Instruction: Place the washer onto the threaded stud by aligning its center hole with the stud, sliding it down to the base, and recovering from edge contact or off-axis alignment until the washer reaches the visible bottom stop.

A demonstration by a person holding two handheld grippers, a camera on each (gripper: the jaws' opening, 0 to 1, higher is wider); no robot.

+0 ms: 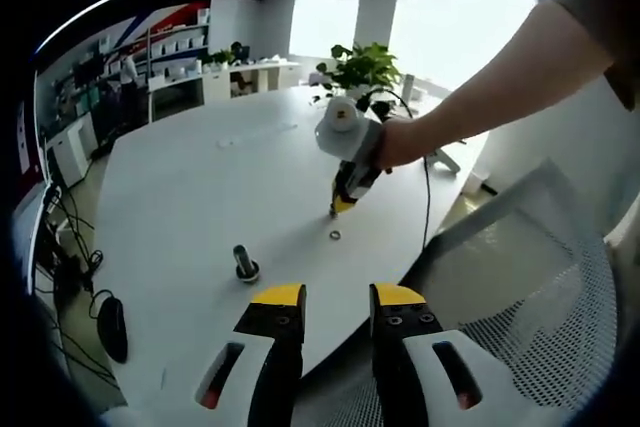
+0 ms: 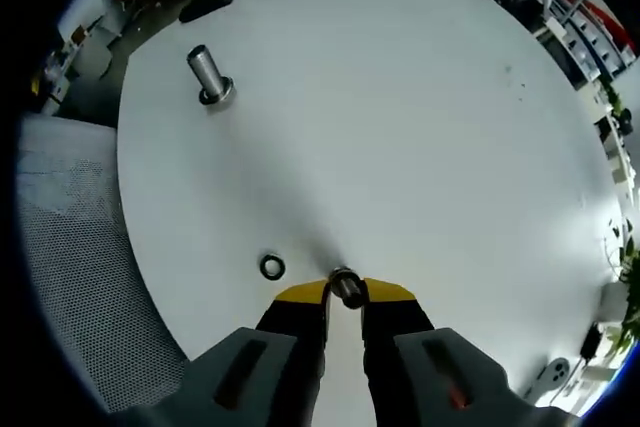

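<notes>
Table [image 2: 420, 117] carries everything: the stud [image 2: 208, 72] stands upright at eleven o'clock in the right gripper view, well apart from the right gripper [image 2: 345, 290], whose jaws pinch a washer [image 2: 346, 286] just above the surface. A second washer [image 2: 272, 267] lies flat at nine o'clock from it. The left gripper [image 1: 336, 297] hangs back, jaws narrowly parted, holding nothing. Judged step: pickup done; next, carry to the stud and centre the hole.

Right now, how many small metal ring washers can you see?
2. One small metal ring washer is pinched at the right gripper tips; a second metal ring washer lies flat on the white round table just beside them. Others may be hidden.
</notes>
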